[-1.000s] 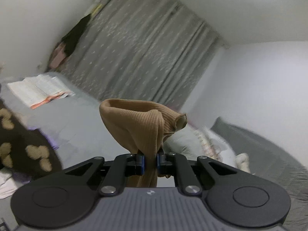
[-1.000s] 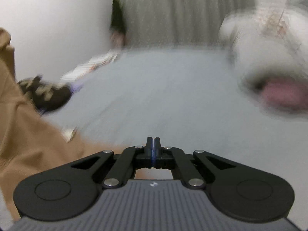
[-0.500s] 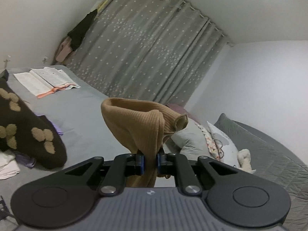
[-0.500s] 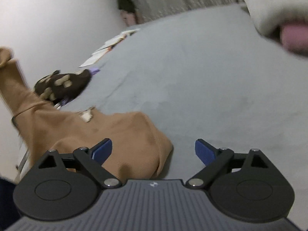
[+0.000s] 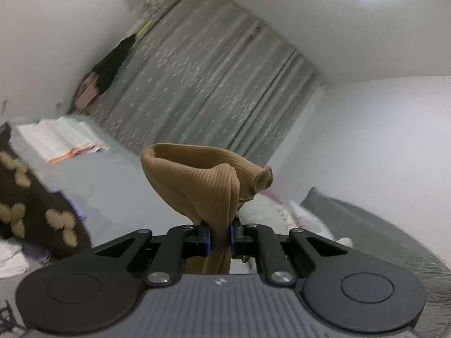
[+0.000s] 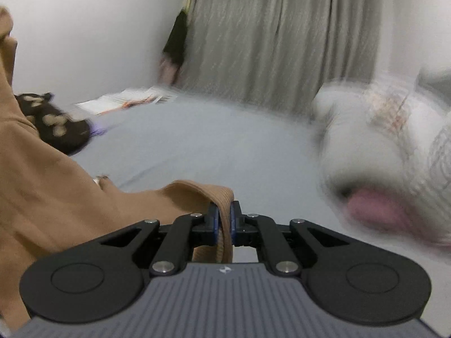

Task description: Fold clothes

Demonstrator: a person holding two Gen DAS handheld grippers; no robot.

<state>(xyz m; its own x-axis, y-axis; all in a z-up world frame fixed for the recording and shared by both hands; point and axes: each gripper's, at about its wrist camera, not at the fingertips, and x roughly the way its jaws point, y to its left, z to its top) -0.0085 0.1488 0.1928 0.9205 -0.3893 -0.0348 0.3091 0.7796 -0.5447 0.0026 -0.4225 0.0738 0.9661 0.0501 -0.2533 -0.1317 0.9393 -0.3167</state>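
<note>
Left gripper, black with blue pads, is clamped tight on a bunched fold of the tan rib-knit garment; the cloth rises above the pads in a soft rounded hump with fine vertical ribs, and a rolled tubular cuff pokes out to the right. Right gripper is also closed, pinching a thick ribbed hem edge of the same tan garment, which loops over the pads and spreads away to the left in a broad smooth sheet, climbing to the upper left edge of the right wrist view. The garment hangs stretched between the two grippers above the flat pale grey bedsheet, matte with faint creases. Far left on the bed lies a dark brown fuzzy garment with tan blobs, heaped, and beyond it an open white book lies flat near the wall. Grey pleated curtain with small pale specks covers the far wall; dark and pink clothes hang at its left edge. At right a white puffy pillow with a pink patch, blurred.
</note>
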